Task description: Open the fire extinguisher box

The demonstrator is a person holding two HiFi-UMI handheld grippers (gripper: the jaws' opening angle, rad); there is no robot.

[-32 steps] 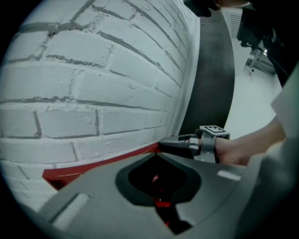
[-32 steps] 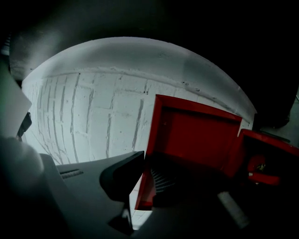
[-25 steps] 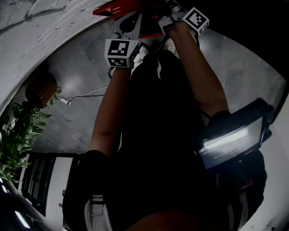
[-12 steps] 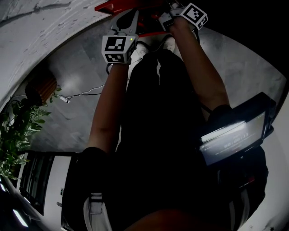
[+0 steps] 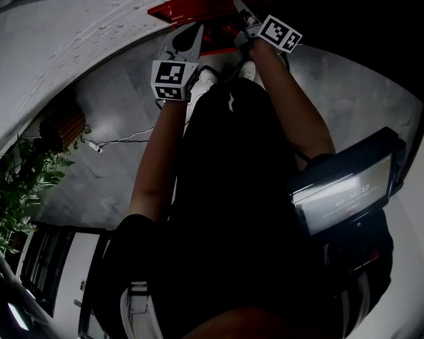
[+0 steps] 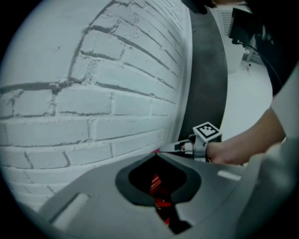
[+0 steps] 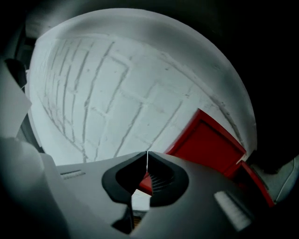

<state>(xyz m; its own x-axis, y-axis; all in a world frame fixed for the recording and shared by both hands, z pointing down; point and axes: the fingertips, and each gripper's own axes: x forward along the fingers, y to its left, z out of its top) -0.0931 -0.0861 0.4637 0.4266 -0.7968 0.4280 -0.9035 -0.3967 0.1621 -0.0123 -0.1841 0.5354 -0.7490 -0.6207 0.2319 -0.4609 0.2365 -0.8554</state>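
The red fire extinguisher box (image 5: 185, 9) sits at the foot of a white brick wall, at the top edge of the head view. In the right gripper view it (image 7: 205, 140) lies just right of the jaws. My left gripper (image 5: 197, 30) reaches up to its edge. Its tips (image 6: 156, 154) meet, shut, and red shows through the opening behind them. My right gripper (image 5: 242, 14) is beside it over the box. Its jaws (image 7: 147, 152) have just closed, tip to tip, with nothing seen between the tips. The right gripper (image 6: 170, 148) also shows in the left gripper view, pointing at the wall.
The white brick wall (image 6: 93, 93) stands straight ahead. A grey floor (image 5: 112, 112) carries a thin cable (image 5: 119, 140) and a potted plant (image 5: 26, 185) at the left. My white shoes (image 5: 207, 78) are near the box. A lit screen (image 5: 344, 195) hangs at my right side.
Both grippers have moved up the picture toward the red box, and more of the box shows at the top edge. The right gripper has rolled.
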